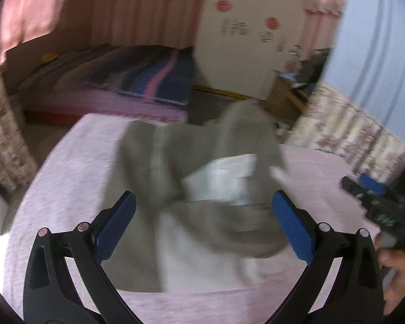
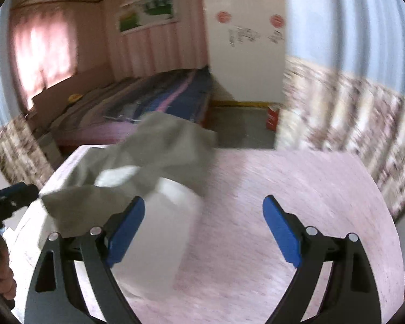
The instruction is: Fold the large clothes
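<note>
In the left wrist view, the left gripper (image 1: 202, 226) stands released, its blue pads (image 1: 116, 226) spread wide with nothing pressed between them. The garment (image 1: 197, 162), a large grey piece with a pale lining or inner layer showing, lies bunched on the pink-covered counter (image 1: 54, 189) just ahead of the jaws; part of it shows between the pads, yet neither pad appears to bear on it, though blur makes the contact hard to judge. That crumpled heap suggests the cloth has been dropped so that a fresh hold can be taken on an edge or corner.

Further right, the right gripper (image 2: 205, 226) also hangs released over bare pink cover, its pads (image 2: 282, 232) well apart and empty. In its view the garment (image 2: 154, 156) sits to the left, near the counter's far left corner, and the other gripper's tip (image 2: 16, 191) shows at the left edge close to the cloth. Both tools probably stand wide in readiness for the next pick.

The white door (image 2: 245, 54) behind carries two round red stickers (image 2: 222, 16) and dark scribbled marks, too blurred to read. No brand or label shows on the garment.
</note>
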Demonstrator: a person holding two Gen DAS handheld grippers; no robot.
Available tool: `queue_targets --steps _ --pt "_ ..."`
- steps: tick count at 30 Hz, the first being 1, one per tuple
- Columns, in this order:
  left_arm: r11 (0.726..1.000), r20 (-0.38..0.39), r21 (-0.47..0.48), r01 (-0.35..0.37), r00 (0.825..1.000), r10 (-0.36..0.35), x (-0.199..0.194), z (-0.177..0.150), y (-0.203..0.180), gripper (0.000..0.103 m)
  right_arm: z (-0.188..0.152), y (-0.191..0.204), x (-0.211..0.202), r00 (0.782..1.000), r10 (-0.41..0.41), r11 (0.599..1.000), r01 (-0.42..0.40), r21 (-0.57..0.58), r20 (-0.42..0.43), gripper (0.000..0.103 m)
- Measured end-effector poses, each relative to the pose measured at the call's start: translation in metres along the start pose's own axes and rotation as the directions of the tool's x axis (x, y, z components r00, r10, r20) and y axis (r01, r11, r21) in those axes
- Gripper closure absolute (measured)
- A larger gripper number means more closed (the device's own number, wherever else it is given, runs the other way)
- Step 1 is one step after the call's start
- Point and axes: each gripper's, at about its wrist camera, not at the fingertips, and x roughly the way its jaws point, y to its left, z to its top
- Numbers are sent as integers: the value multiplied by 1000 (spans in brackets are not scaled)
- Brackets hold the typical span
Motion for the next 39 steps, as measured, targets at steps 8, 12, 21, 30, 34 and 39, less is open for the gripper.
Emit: queue_targets --steps 8,12,21,30,34,39 --pt "996 -156 83 -35 987 48 77 -24 -37 27 -24 -45 -4 1000 24 997 -25 71 14 14" --pt "994 -140 106 19 990 -3 69 -30 -29 83 -25 -37 -2 999 39 998 -39 50 11 14" --pt "958 60 252 -135 990 124 -14 -12 7 92 -18 66 10 985 174 980 -172 -96 15 14" --pt "963 -32 119 -240 969 245 18 -82 120 80 -72 159 70 979 177 941 -200 -274 -106 5" --pt "969 -5 76 -233 972 234 15 -98 141 47 -85 148 81 971 203 949 -226 -218 -124 3" --pt "975 -9 -59 -215 977 214 -5 -72 176 27 -78 143 74 979 166 953 -189 -238 -115 3"
